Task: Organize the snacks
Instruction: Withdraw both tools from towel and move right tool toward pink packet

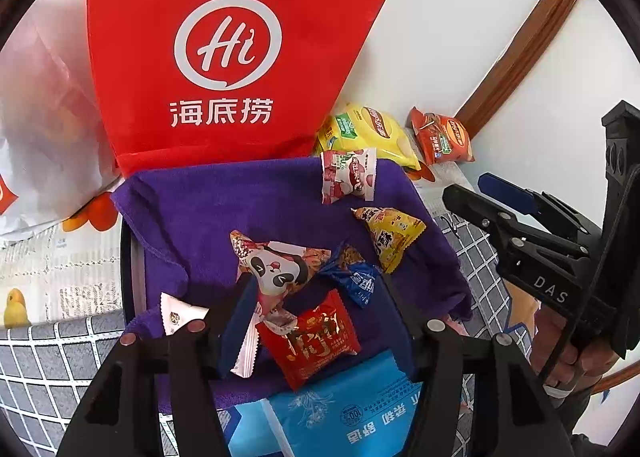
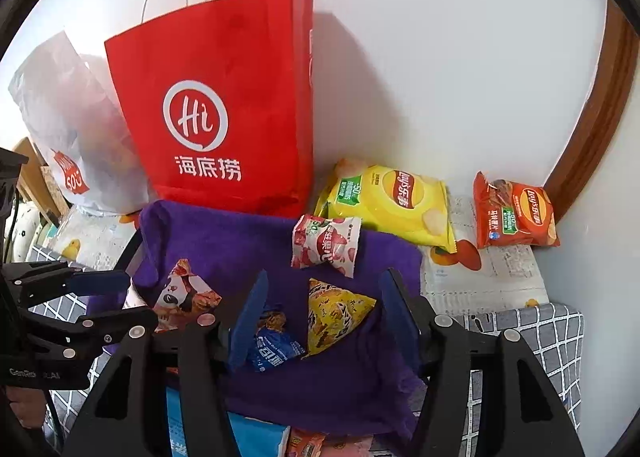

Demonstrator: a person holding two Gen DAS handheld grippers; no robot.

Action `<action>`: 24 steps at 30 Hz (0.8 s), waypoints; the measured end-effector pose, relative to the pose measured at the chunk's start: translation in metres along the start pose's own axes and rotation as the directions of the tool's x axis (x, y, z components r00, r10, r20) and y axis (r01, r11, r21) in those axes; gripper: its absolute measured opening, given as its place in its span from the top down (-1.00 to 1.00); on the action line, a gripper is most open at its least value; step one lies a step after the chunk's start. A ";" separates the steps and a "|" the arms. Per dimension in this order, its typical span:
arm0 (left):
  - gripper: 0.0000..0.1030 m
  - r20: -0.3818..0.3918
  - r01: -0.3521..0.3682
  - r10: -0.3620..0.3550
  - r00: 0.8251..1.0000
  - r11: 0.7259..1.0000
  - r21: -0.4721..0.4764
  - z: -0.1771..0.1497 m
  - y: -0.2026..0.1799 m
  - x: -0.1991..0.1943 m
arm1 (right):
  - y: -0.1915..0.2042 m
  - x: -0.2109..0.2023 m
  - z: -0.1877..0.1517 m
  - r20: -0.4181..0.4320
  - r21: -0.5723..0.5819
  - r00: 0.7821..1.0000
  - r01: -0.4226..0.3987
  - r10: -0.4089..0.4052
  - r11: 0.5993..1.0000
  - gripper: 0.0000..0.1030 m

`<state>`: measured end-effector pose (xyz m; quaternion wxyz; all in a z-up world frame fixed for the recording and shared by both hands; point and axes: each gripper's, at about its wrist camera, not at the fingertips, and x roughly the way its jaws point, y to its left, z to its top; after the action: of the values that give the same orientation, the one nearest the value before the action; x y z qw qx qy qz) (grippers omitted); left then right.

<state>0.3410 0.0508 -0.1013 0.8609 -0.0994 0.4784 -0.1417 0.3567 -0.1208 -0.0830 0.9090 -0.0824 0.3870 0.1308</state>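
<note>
Several small snack packets lie on a purple towel (image 1: 240,201). My left gripper (image 1: 316,321) stands open low over it, with a panda packet (image 1: 276,265) and a red packet (image 1: 316,337) lying loose between its fingers, no pad pressing them. A blue packet (image 1: 356,277) and a yellow triangular packet (image 1: 392,237) lie to the right. My right gripper (image 2: 326,317) is open above the blue packet (image 2: 272,345) and the yellow one (image 2: 336,317), holding nothing. A red-and-white packet (image 2: 326,245) rests at the towel's far edge.
A red paper bag (image 1: 224,49) and a white plastic bag (image 2: 68,129) stand against the wall behind the towel. A yellow crisp bag (image 2: 388,201) and an orange one (image 2: 512,213) lie at the back right. A blue tissue pack (image 1: 340,409) sits under my left gripper.
</note>
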 end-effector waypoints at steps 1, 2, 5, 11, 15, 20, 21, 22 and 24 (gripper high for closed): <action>-0.13 0.004 -0.001 0.001 1.000 1.000 0.001 0.000 0.000 -0.001 | -0.001 -0.002 0.000 0.008 0.001 1.000 0.001 -0.001 1.000 -0.15; -0.13 0.011 0.000 0.000 1.000 1.000 0.005 0.001 -0.001 -0.003 | -0.001 -0.004 0.001 0.014 0.001 1.000 0.000 0.000 1.000 -0.15; -0.13 0.045 0.003 -0.005 0.999 1.000 0.029 0.001 -0.005 -0.011 | 0.001 -0.011 0.002 0.035 -0.009 0.999 0.001 -0.001 1.000 -0.15; -0.13 0.075 0.021 -0.022 0.997 1.000 0.011 0.001 -0.005 -0.020 | -0.001 -0.024 0.002 0.075 0.041 0.990 -0.123 0.120 0.992 -0.22; -0.13 0.127 0.024 -0.025 0.992 1.000 0.007 0.001 -0.003 -0.033 | -0.002 -0.026 -0.004 0.077 0.042 0.995 -0.063 0.059 0.997 -0.22; -0.13 0.152 0.058 -0.061 0.986 0.998 0.025 0.001 -0.007 -0.045 | -0.020 -0.031 -0.024 0.071 0.120 0.995 -0.082 0.074 0.989 -0.22; -0.13 0.153 0.061 -0.064 0.986 0.998 0.028 0.001 -0.008 -0.046 | -0.024 -0.032 -0.026 0.070 0.137 0.994 -0.093 0.084 0.986 -0.22; -0.13 0.153 0.061 -0.065 0.986 0.998 0.033 0.001 -0.010 -0.047 | -0.029 -0.034 -0.031 0.066 0.158 0.993 -0.103 0.094 0.982 -0.22; -0.13 0.159 0.057 -0.062 0.985 0.998 0.037 -0.001 -0.014 -0.049 | -0.035 -0.039 -0.037 0.054 0.170 0.994 -0.100 0.092 0.980 -0.22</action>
<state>0.3135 0.0541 -0.0581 0.8935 -0.1107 0.4022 -0.1665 0.3154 -0.1703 -0.0785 0.9140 0.0186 0.3795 0.1422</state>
